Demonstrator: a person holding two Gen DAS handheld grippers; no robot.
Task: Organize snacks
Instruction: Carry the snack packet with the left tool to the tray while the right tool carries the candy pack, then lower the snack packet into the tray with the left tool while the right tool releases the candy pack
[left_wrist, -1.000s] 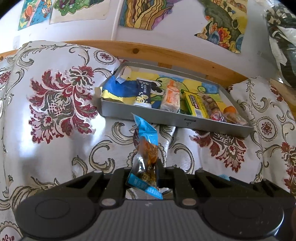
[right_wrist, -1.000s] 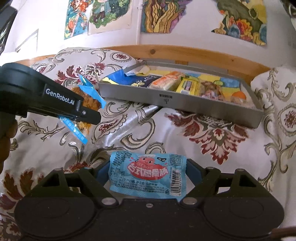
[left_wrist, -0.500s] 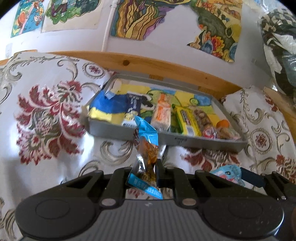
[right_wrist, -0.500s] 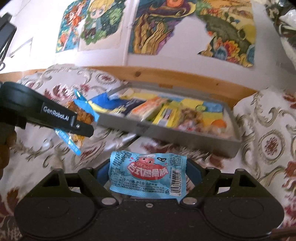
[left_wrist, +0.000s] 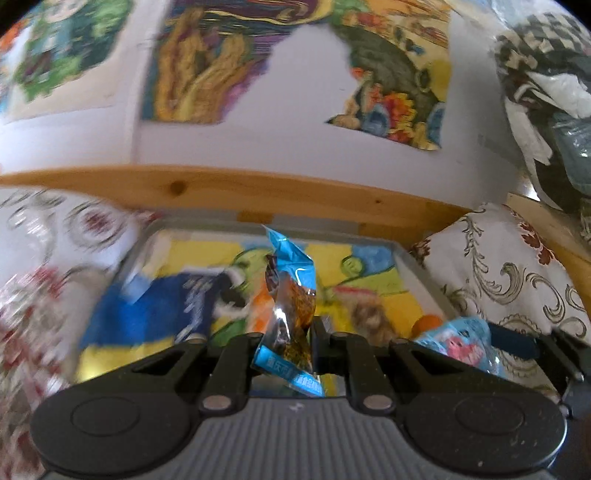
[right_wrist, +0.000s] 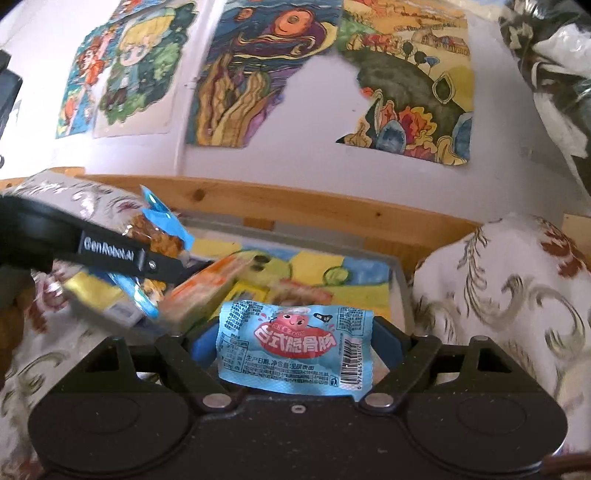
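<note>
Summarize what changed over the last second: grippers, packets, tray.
Both grippers moved forward from over the floral cloth to the grey tray, which now fills the lower view. The left gripper carried its clear-and-blue snack packet over the tray's snacks; the right gripper brought the light blue sausage packet to the tray's near edge. Unchanged: both stay shut on their packets; nothing released, and the tray's contents look the same.

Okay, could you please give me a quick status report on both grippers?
Left gripper shut on brown snack packet. Right gripper shut on blue sausage packet. Both over grey tray. Nothing blocking.
</note>
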